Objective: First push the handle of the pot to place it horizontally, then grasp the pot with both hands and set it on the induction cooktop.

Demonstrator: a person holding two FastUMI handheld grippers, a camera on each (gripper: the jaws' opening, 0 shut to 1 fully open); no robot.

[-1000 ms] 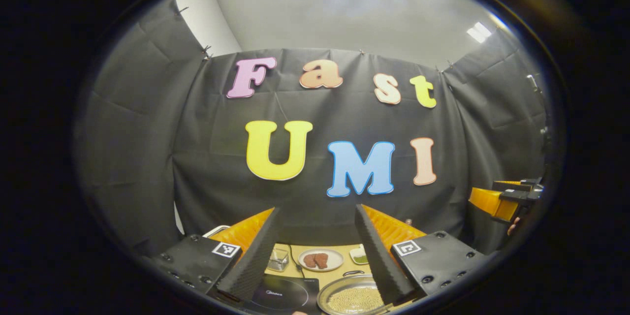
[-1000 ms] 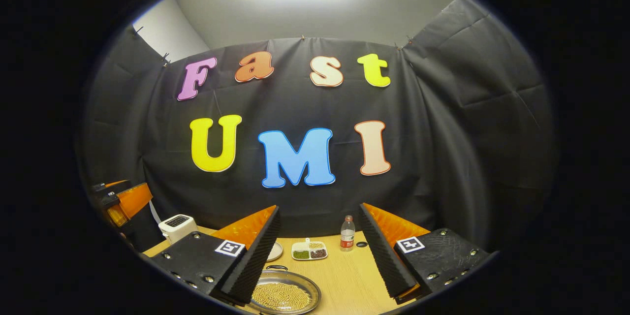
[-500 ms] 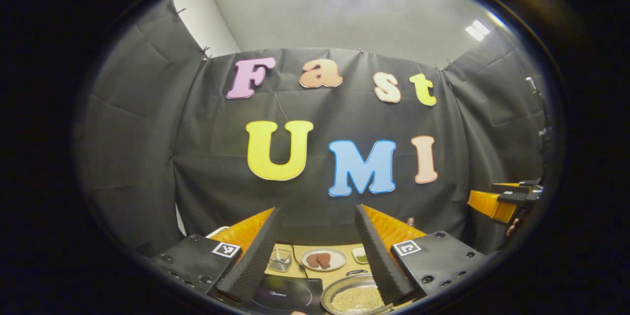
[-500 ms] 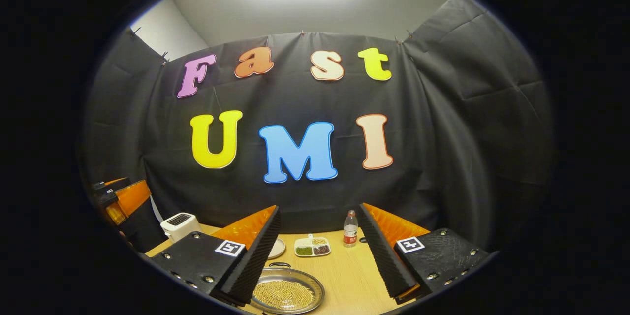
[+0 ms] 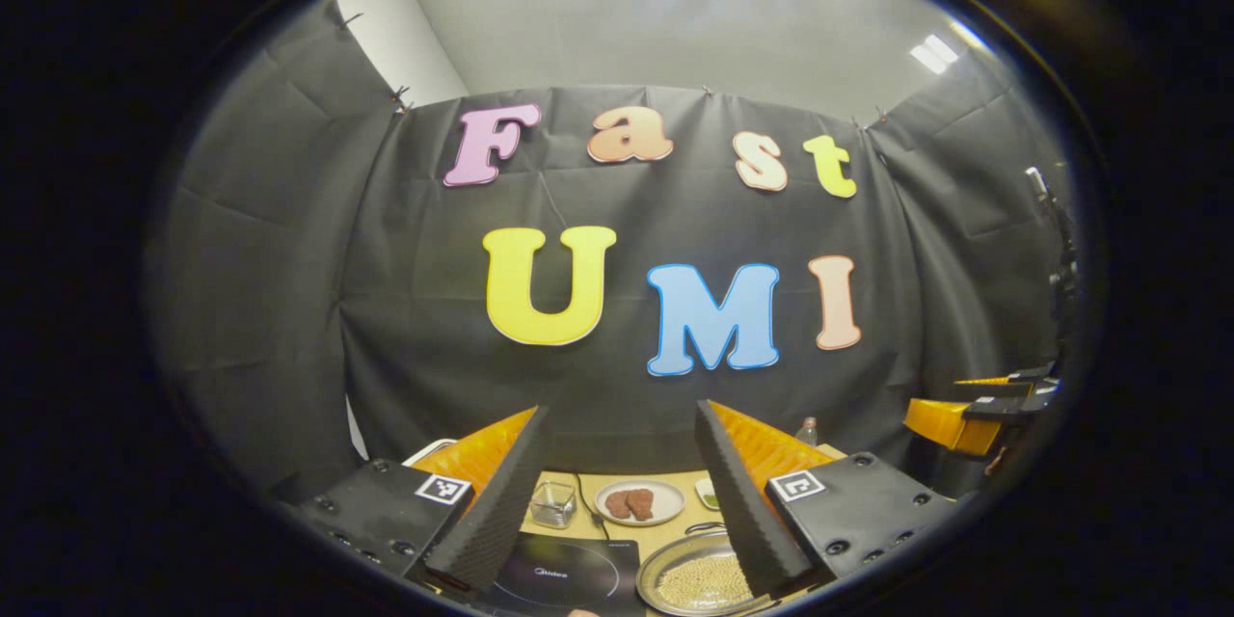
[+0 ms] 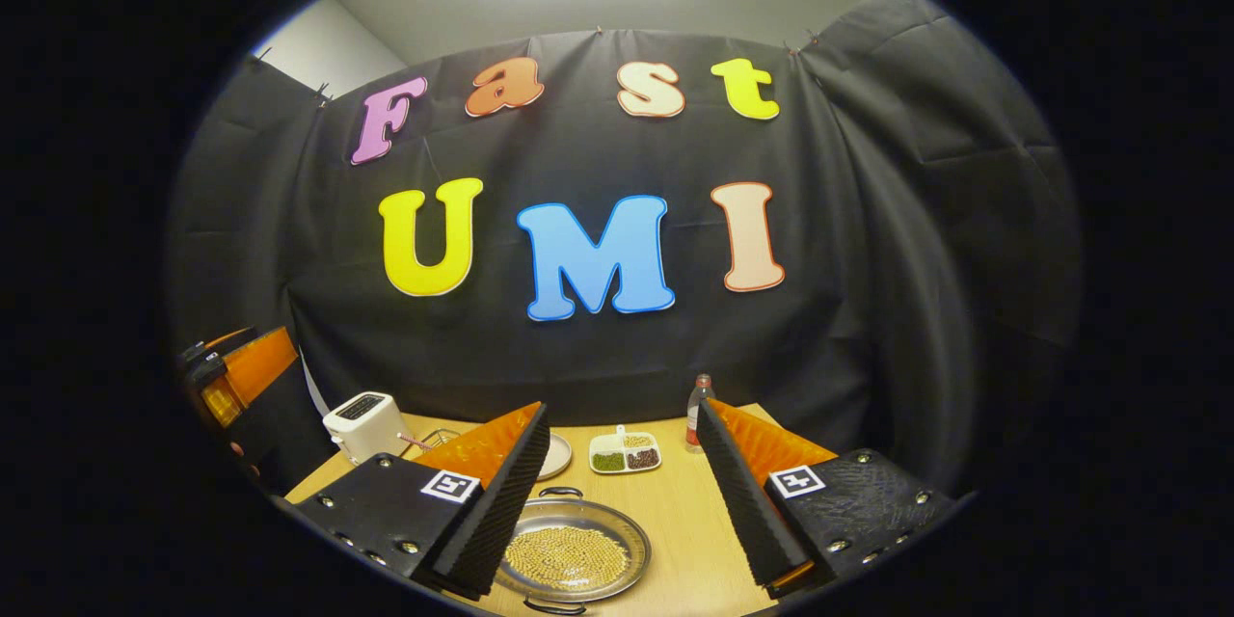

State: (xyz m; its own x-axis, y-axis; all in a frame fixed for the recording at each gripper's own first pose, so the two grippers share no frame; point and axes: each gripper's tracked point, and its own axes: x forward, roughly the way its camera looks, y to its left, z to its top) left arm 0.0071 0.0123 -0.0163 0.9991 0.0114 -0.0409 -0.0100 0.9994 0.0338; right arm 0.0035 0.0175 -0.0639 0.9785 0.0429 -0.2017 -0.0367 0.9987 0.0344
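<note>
A shallow metal pot (image 6: pixel 569 554) full of yellowish beans sits on the wooden table (image 6: pixel 684 540), with small loop handles at its far and near rims. In the right gripper view it lies below and between the fingers of my right gripper (image 6: pixel 622 405), which is open, empty and raised above it. In the left gripper view the pot (image 5: pixel 699 583) sits right of the black induction cooktop (image 5: pixel 564 578). My left gripper (image 5: pixel 621 408) is open and empty, held high above both.
A white toaster (image 6: pixel 364 424) stands at the table's back left. A divided dish (image 6: pixel 625 452), a bottle (image 6: pixel 696 400) and a plate (image 6: pixel 554 455) line the far edge. A plate of brown food (image 5: pixel 638 502) and a glass container (image 5: pixel 553 504) sit behind the cooktop.
Both views have tipped downward, the right one more, so more of the table and pot shows. Both grippers stay open.
</note>
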